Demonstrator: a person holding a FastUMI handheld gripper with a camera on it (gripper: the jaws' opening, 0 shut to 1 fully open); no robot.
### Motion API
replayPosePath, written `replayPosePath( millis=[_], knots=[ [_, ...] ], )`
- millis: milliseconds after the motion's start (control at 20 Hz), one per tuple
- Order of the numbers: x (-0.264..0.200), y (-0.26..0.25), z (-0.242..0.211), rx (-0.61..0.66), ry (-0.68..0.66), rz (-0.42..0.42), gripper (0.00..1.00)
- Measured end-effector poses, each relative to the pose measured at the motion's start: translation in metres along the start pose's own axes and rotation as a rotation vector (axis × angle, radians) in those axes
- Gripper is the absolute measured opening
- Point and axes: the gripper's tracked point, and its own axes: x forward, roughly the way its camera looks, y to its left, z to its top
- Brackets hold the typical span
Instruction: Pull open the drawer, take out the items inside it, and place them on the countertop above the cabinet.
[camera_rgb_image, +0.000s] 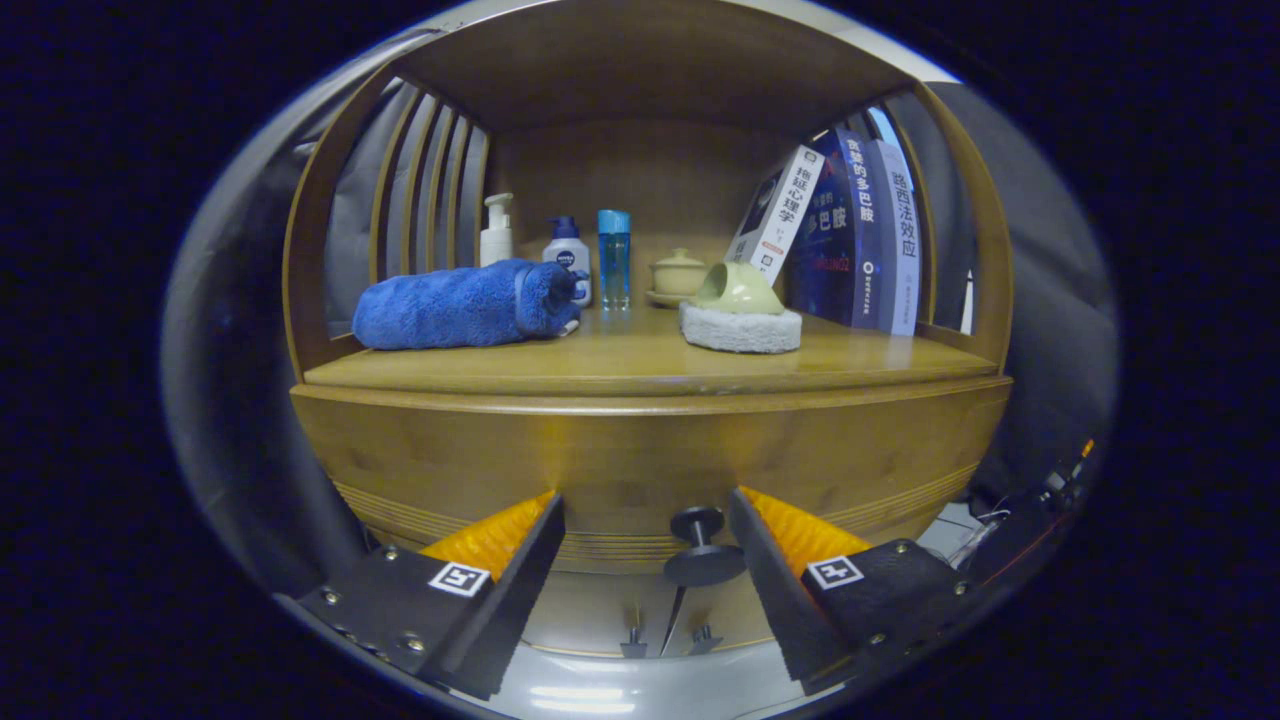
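In the gripper view, the gripper stands open, its fingers spread either side of the drawer's knob without touching it. The drawer front is just ahead, closed. Beyond, on the countertop, lie a rolled blue towel and a sponge.

Gripper level, fingers spread wide apart, gripping nothing

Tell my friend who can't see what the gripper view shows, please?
The open gripper faces a wooden cabinet's drawer, its dark knob between the fingers, nearer the right one. On the countertop above sit a rolled blue towel, bottles, a scrubber and books.
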Motion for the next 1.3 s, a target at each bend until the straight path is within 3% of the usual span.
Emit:
replayPosePath(
  millis=[500, 1100, 1300],
  knots=[
    [-0.034, -0.027, -0.005, 0.024, 0.003, -0.014, 0.99],
    [-0.143, -0.018, 0.102, 0.066, -0.118, 0.09, 0.99],
    [-0.175, -0.036, 0.14, -0.023, -0.178, 0.044, 0.99]
  ],
)
